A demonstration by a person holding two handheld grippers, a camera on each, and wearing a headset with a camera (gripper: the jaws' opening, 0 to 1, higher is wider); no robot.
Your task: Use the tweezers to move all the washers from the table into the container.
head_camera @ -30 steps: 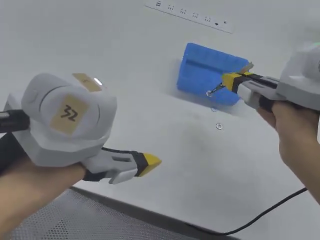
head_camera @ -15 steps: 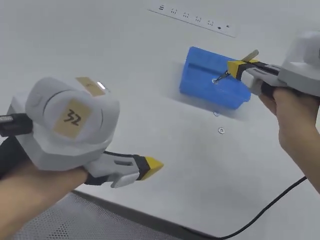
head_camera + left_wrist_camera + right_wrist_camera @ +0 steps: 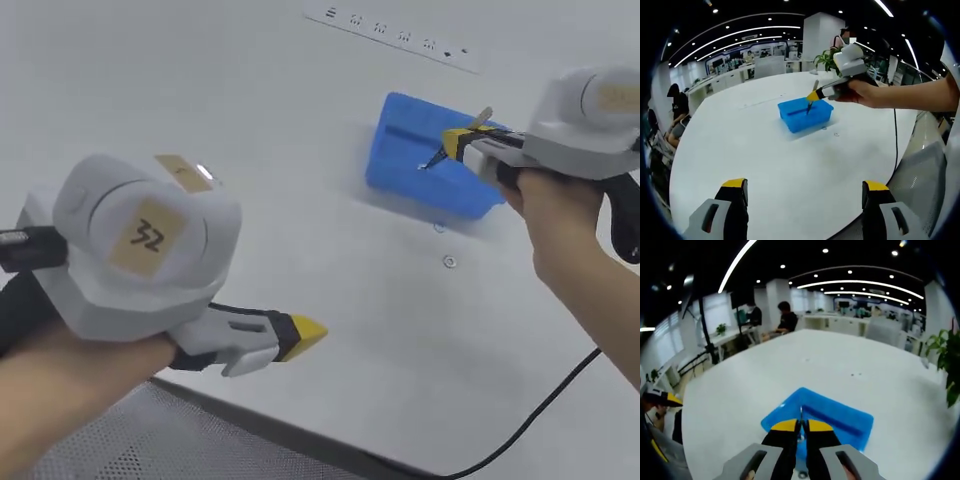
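We see a white table (image 3: pixel 300 130) with a strip of sockets (image 3: pixel 400 38) at its far edge and a black cable (image 3: pixel 545 408) near right. Grey mesh (image 3: pixel 150 440) sits near left. A potted plant (image 3: pixel 826 59) stands far off.

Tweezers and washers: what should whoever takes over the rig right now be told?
Right gripper: shut on the tweezers, tips over the blue container; too small to tell whether they carry a washer.
Left gripper: open, empty, above the table near its front edge.
To do: two washers lie on the table beside the container; move both in.
Container contents can't be made out.
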